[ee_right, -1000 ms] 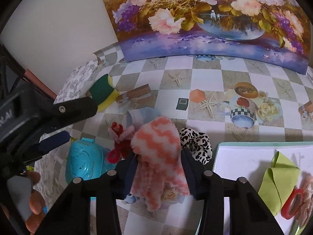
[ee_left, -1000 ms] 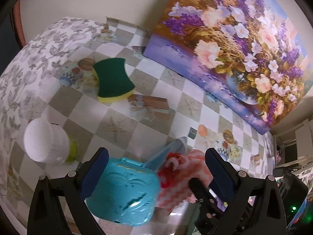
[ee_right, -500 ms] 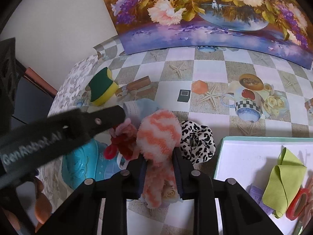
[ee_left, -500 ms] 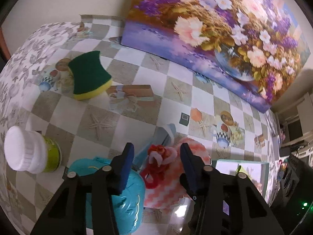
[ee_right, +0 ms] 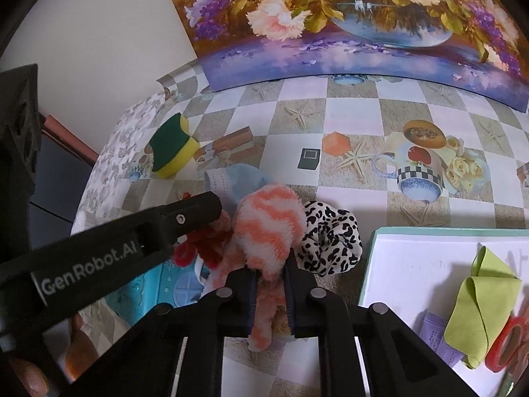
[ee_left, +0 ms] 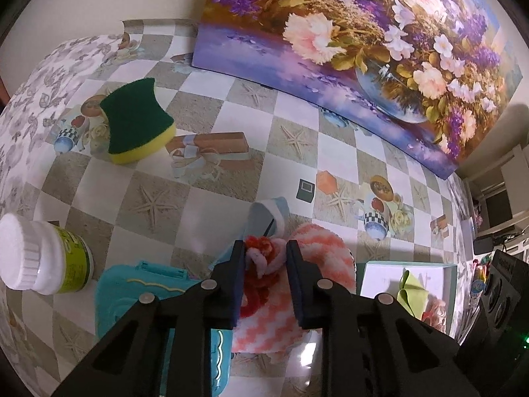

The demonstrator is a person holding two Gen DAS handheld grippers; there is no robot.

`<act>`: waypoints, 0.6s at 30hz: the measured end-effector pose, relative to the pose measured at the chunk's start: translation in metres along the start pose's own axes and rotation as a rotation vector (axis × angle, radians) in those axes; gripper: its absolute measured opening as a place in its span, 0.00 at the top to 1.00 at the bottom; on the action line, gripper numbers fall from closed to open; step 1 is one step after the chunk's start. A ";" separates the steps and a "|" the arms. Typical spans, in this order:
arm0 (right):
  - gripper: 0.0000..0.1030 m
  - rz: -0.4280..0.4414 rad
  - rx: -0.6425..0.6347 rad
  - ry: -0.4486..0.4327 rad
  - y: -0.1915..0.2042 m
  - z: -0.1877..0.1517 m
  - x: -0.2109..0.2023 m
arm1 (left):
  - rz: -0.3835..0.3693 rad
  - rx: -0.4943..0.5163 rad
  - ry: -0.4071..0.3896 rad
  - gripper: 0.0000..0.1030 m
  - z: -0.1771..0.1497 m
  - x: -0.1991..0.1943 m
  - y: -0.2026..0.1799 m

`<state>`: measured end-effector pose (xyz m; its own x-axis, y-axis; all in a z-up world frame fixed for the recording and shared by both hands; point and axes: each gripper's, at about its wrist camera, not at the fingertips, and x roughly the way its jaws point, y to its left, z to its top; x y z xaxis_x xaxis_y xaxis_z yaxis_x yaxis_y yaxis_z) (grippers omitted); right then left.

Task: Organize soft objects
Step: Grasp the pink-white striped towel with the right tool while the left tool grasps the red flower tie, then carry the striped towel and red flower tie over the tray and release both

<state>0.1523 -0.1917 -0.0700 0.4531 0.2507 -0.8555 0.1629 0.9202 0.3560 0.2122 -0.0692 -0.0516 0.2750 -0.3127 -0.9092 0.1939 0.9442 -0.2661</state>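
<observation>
The right tongs (ee_right: 269, 292) pinch the fuzzy orange-and-white sock (ee_right: 267, 228), its length running back between the jaws. Just left of them, the left tongs (ee_left: 264, 274) clamp the red-and-pink scrunchie (ee_left: 261, 261), touching that sock over the worktop (ee_left: 231, 106). The white tray (ee_right: 413, 264) lies to the right, nearer the right tongs; a leopard scrunchie (ee_right: 330, 241) sits between.

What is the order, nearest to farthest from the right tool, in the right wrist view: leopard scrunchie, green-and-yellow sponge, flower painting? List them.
From the right tool, shut on the orange-and-white fuzzy sock:
1. Leopard scrunchie: just right of the sock, beside the tool's tips.
2. Green-and-yellow sponge: far left on the table.
3. Flower painting: at the back against the wall.
</observation>
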 end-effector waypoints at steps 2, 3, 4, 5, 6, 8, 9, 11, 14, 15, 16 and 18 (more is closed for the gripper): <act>0.89 0.007 -0.005 -0.009 0.001 0.001 -0.004 | 0.002 -0.002 -0.018 0.76 0.001 -0.007 0.000; 0.89 0.009 -0.006 -0.014 0.002 0.001 -0.006 | 0.001 -0.003 -0.029 0.76 0.002 -0.012 0.000; 0.89 0.014 -0.008 -0.020 0.003 0.001 -0.009 | 0.000 -0.004 -0.035 0.76 0.003 -0.015 0.000; 0.89 0.021 -0.010 -0.026 0.004 0.002 -0.012 | -0.001 -0.007 -0.047 0.76 0.003 -0.020 0.000; 0.89 0.024 -0.012 -0.032 0.005 0.002 -0.015 | -0.001 -0.009 -0.055 0.77 0.004 -0.024 0.001; 0.89 0.029 -0.018 -0.049 0.007 0.003 -0.022 | -0.001 -0.015 -0.079 0.78 0.005 -0.034 0.001; 0.89 0.036 -0.021 -0.058 0.009 0.004 -0.027 | 0.000 -0.017 -0.089 0.79 0.006 -0.038 0.001; 0.89 0.045 -0.022 -0.072 0.011 0.005 -0.034 | 0.006 -0.018 -0.112 0.79 0.007 -0.049 0.001; 0.89 0.049 -0.031 -0.102 0.017 0.007 -0.049 | 0.005 -0.021 -0.141 0.79 0.007 -0.062 0.002; 0.89 0.052 -0.032 -0.114 0.019 0.008 -0.056 | 0.006 -0.020 -0.148 0.79 0.007 -0.066 0.001; 0.89 0.053 -0.032 -0.120 0.019 0.009 -0.061 | 0.006 -0.018 -0.159 0.79 0.006 -0.071 0.001; 0.89 0.050 -0.028 -0.139 0.020 0.010 -0.074 | 0.002 -0.017 -0.173 0.79 0.006 -0.078 0.000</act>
<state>0.1308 -0.1944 0.0041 0.5773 0.2541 -0.7760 0.1133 0.9162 0.3843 0.1960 -0.0458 0.0213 0.4333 -0.3224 -0.8416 0.1779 0.9461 -0.2708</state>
